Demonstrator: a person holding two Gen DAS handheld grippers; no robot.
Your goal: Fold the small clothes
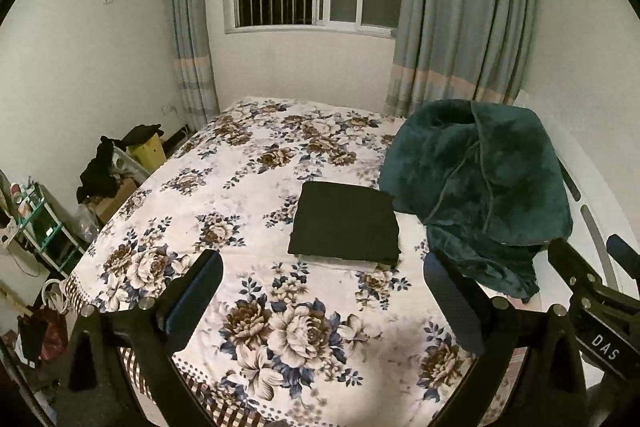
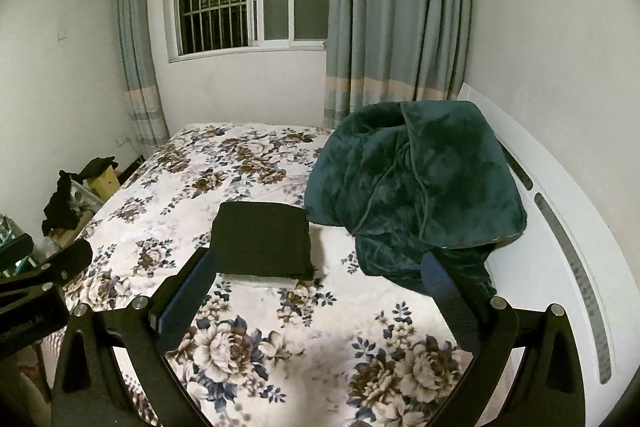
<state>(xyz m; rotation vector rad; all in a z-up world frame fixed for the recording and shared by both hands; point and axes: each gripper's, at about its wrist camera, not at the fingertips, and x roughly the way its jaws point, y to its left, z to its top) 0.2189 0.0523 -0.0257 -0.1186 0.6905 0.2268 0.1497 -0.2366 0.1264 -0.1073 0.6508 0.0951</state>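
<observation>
A folded black garment (image 1: 345, 223) lies flat on the flowered bed cover (image 1: 224, 195), on top of a folded white piece (image 1: 340, 262) whose edge shows under its near side. It also shows in the right wrist view (image 2: 262, 238) with the white piece (image 2: 260, 281). My left gripper (image 1: 324, 303) is open and empty, held above the bed's near part, short of the stack. My right gripper (image 2: 320, 301) is open and empty, also short of the stack. The right gripper's body shows at the right edge of the left wrist view (image 1: 600, 303).
A crumpled dark green plush blanket (image 1: 476, 187) lies on the bed right of the stack, touching its far right corner. A white headboard (image 2: 568, 235) runs along the right. Boxes, dark clothes (image 1: 100, 167) and a small shelf (image 1: 36, 223) stand left of the bed. Window and curtains behind.
</observation>
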